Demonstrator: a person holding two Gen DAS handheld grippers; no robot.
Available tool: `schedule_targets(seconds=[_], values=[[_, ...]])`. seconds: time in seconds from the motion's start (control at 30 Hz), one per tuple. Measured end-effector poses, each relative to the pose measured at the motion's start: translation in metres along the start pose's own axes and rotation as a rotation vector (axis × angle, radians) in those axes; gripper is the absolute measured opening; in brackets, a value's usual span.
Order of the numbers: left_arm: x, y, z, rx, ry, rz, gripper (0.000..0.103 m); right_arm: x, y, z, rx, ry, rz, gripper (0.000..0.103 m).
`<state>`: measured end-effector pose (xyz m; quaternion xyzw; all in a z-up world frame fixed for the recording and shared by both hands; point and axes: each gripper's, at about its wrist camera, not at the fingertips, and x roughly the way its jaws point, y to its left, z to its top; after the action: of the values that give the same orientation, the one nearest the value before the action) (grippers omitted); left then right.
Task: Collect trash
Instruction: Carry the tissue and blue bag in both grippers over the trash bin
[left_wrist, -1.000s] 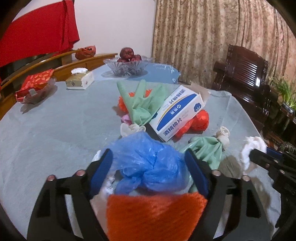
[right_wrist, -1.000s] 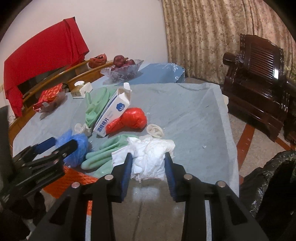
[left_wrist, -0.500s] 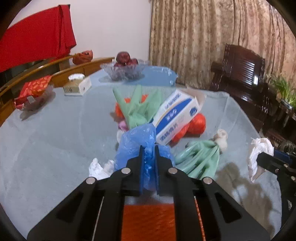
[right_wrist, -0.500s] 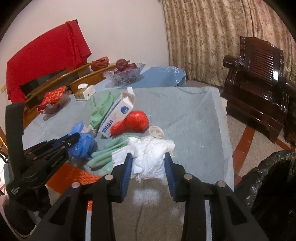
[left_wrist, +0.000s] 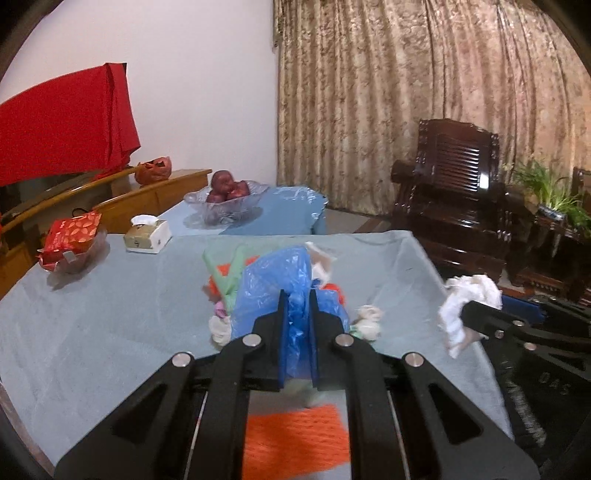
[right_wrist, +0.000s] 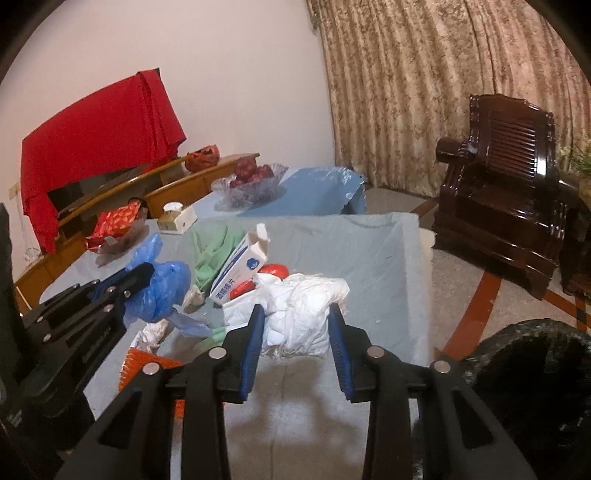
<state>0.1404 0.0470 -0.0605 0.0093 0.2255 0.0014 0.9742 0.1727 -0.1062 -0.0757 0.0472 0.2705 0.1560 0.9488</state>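
1. Blue plastic filled the left wrist view: the left gripper (left_wrist: 295, 314) was clamped on a crumpled blue plastic bag (left_wrist: 273, 280), its jaws having just closed onto it, and the bag hung clear of the grey tablecloth (left_wrist: 92, 332). Beyond the fingertips lay the rest of the pile, mostly hidden by the bag: one green glove (left_wrist: 225, 266), and two small white wads (left_wrist: 369, 319) just right of the tips. Off to the right, the right gripper (left_wrist: 461, 314) held one white paper wad (left_wrist: 469, 295).

2. From the right wrist view, the right gripper (right_wrist: 295, 325) gripped that crumpled white paper (right_wrist: 303, 306) between its pads, lifted off the cloth. One black trash bag (right_wrist: 535, 369) sat low to the right of this tool, off the table's edge, so the right hand looked nearer to it than the left; the drop probably turned on swinging right and down. Ahead and left remained one white-and-blue box (right_wrist: 240, 269), one red item (right_wrist: 273, 271) and one orange mesh piece (right_wrist: 147, 365). The left gripper (right_wrist: 147, 273) held its blue bag at far left.
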Motion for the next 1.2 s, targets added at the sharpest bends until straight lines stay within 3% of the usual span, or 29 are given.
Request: schedule_targets(seconds=[0.47, 1.2], values=[[-0.038, -0.066, -0.012, 0.015, 0.030, -0.207, 0.008, -0.070, -0.044, -0.011, 0.027, -0.027, -0.118, 0.035], [-0.058, -0.136, -0.015, 0.085, 0.045, -0.376, 0.008, -0.141, -0.100, -0.035, 0.116, -0.080, -0.250, 0.035]])
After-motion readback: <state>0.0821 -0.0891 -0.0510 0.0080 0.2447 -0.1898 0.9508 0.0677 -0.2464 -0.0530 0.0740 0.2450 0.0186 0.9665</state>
